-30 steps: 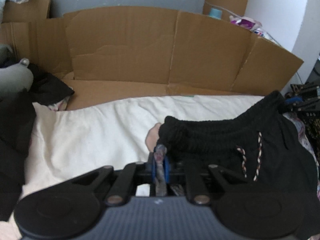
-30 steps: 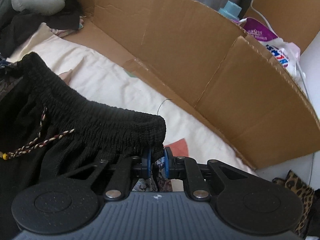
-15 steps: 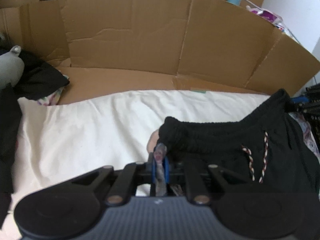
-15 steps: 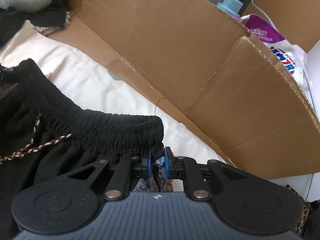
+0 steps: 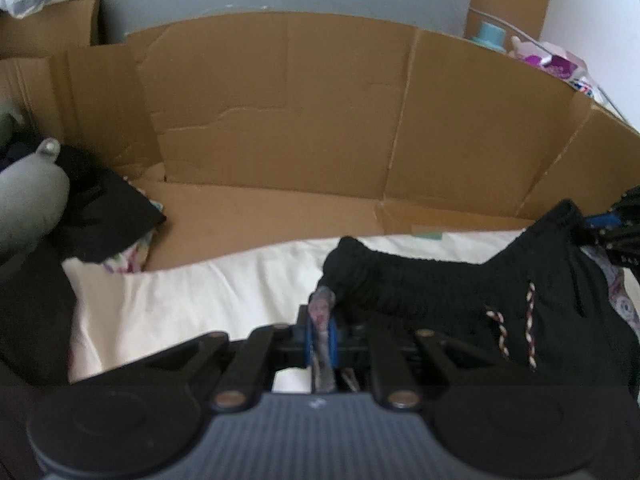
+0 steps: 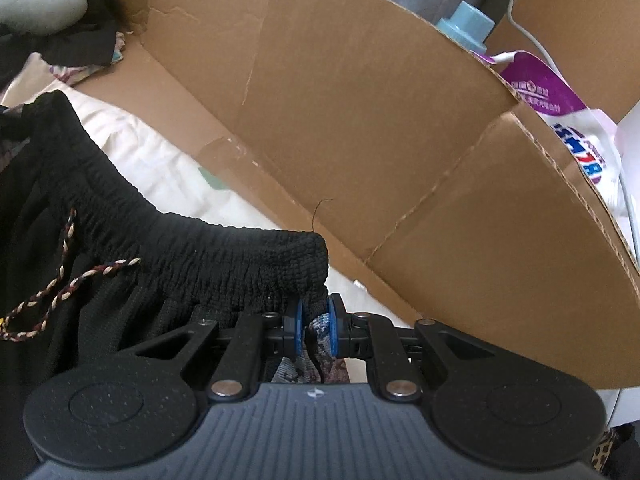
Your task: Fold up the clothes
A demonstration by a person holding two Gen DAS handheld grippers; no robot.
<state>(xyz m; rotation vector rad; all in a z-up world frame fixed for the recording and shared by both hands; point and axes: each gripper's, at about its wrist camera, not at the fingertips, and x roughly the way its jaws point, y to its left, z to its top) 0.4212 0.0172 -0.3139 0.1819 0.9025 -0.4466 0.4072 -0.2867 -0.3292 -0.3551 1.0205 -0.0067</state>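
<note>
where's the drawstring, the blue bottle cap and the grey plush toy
drawstring (image 6: 60, 296), right wrist view, on the braided cord
blue bottle cap (image 6: 464, 26), right wrist view, on its side
grey plush toy (image 5: 28, 196), left wrist view, on its rounded body

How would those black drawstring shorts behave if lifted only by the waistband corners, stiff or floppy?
Probably floppy: the black shorts sag between the left hand-held gripper and the right hand-held gripper. The gathered waistband looks stretchy, so it may give. The braided drawstring hangs loose and would likely swing.
</note>
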